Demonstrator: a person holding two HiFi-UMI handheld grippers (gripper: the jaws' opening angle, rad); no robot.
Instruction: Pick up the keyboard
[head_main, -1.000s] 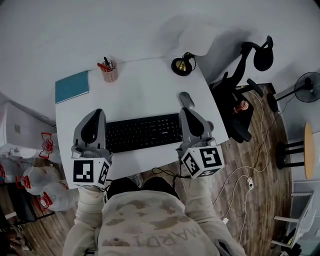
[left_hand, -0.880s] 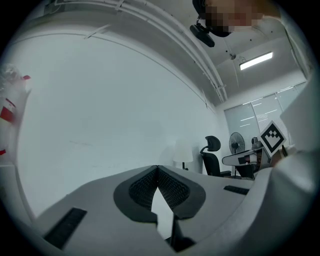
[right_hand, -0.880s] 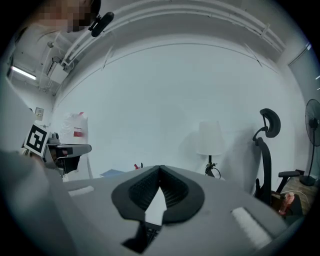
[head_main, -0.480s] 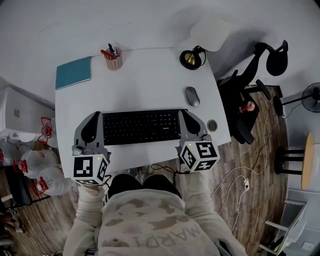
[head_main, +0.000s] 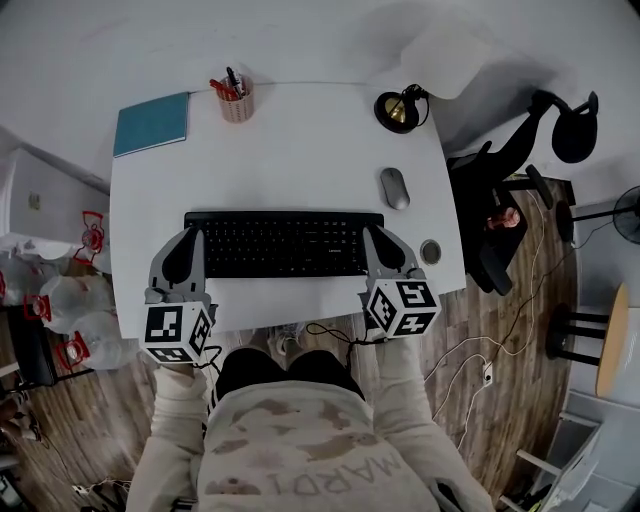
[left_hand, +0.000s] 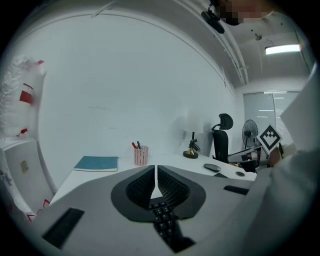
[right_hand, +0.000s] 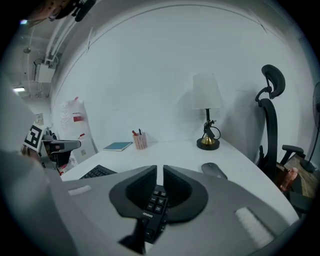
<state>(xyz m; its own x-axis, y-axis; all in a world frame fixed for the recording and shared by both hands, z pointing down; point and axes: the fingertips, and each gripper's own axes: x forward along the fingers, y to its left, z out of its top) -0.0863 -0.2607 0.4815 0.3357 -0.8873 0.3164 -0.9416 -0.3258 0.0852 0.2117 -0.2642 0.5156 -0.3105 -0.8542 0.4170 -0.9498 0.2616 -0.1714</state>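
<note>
A black keyboard (head_main: 285, 243) lies flat on the white desk (head_main: 300, 150), near its front edge. My left gripper (head_main: 197, 233) hangs over the keyboard's left end with its jaws shut and nothing between them. In the left gripper view the left gripper (left_hand: 156, 167) shows keys of the keyboard (left_hand: 162, 215) below it. My right gripper (head_main: 370, 231) is over the keyboard's right end. Seen in its own view, the right gripper (right_hand: 160, 167) is opening to a narrow slit, with the keyboard (right_hand: 155, 200) underneath and nothing pinched.
A grey mouse (head_main: 394, 188) lies right of the keyboard, and a small round disc (head_main: 430, 251) sits by the desk's right edge. At the back stand a lamp (head_main: 398, 110), a pen cup (head_main: 236, 100) and a teal notebook (head_main: 151, 123). An office chair (head_main: 500, 200) is at the right.
Both grippers have sunk toward the desk and now sit low over the keyboard's two ends. The keyboard has stayed where it was on the desk.
</note>
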